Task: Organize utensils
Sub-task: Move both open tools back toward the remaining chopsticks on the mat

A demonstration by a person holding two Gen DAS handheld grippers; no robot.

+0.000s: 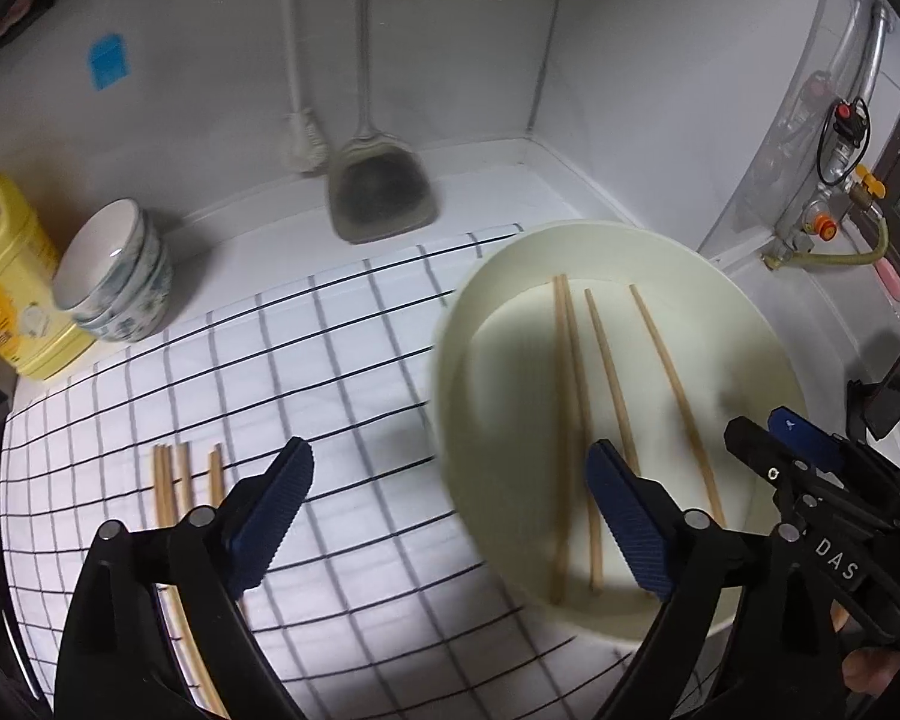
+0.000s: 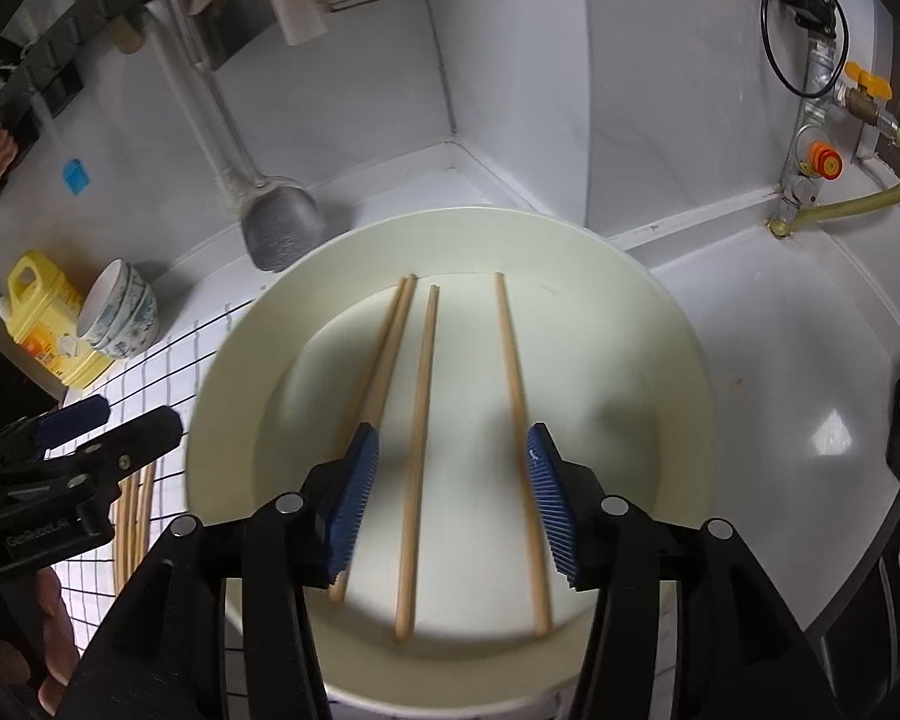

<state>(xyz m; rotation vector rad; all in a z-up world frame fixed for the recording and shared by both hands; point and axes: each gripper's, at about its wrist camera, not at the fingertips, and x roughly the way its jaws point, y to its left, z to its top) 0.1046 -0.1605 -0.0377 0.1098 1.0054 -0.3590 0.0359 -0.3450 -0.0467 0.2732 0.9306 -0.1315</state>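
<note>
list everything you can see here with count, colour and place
plate: one, cream, on the counter at the checked cloth's right edge
chopsticks in plate: four, wooden, lying lengthwise
chopsticks on cloth: several, wooden, near left tongs
checked cloth: one, white with black lines, on counter
bowls: a stack, white and blue, far left
yellow jug: one, beside the bowls
spatula: one, metal, hanging at the wall
gas valve: one, yellow handle, right wall
left tongs: open, over the cloth and plate edge
right tongs: open, over the plate
</note>
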